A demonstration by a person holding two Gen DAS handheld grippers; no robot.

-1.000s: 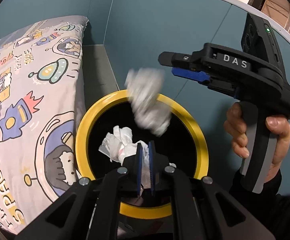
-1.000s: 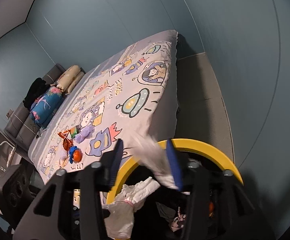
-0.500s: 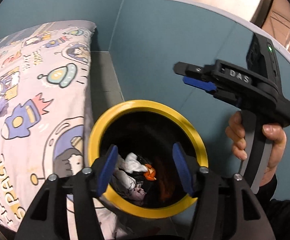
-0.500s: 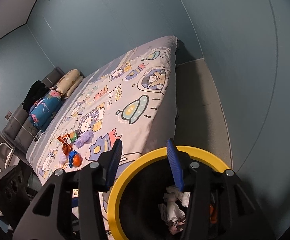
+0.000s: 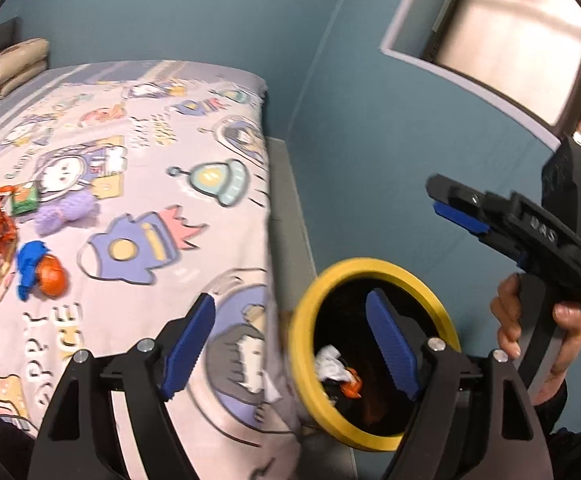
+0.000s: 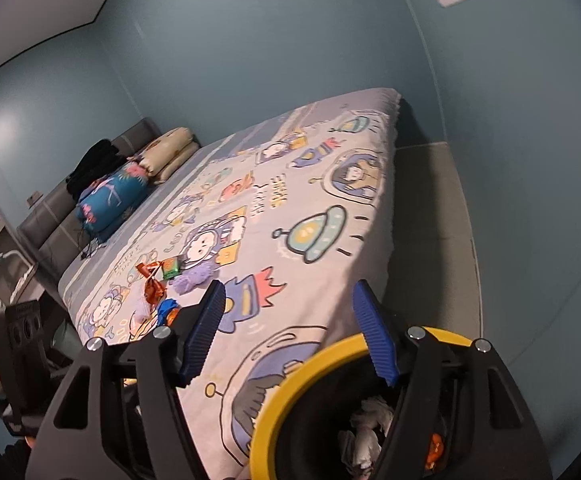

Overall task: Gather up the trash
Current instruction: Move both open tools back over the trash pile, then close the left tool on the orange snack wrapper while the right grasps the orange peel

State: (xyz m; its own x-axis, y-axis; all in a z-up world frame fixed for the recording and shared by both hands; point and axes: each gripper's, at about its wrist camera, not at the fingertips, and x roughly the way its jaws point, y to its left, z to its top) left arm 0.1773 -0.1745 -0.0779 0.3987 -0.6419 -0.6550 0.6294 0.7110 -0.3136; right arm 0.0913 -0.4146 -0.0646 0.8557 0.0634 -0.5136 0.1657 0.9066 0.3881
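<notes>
A black bin with a yellow rim [image 5: 374,268] stands beside the bed; crumpled white paper [image 5: 332,366] and an orange scrap lie inside. It also shows in the right wrist view [image 6: 290,384]. My left gripper [image 5: 290,344] is open and empty, over the bed edge and bin. My right gripper [image 6: 290,332] is open and empty above the bin; it also shows in the left wrist view [image 5: 450,210]. Trash lies on the bed: an orange wrapper [image 5: 0,220], a green packet [image 5: 24,198], a purple wad [image 5: 66,212], a blue scrap [image 5: 30,258] and an orange ball [image 5: 52,276].
The bed has a cartoon space sheet [image 5: 138,152]. Pillows [image 6: 166,156] and a blue cushion [image 6: 110,196] sit at its head. A grey floor strip [image 6: 422,216] runs between the bed and the teal wall [image 5: 362,136]. A window [image 5: 502,36] is at upper right.
The white paper dropped from both grippers into the bin. My left gripper opened and swung left toward the bed. My right gripper opened wider and rose.
</notes>
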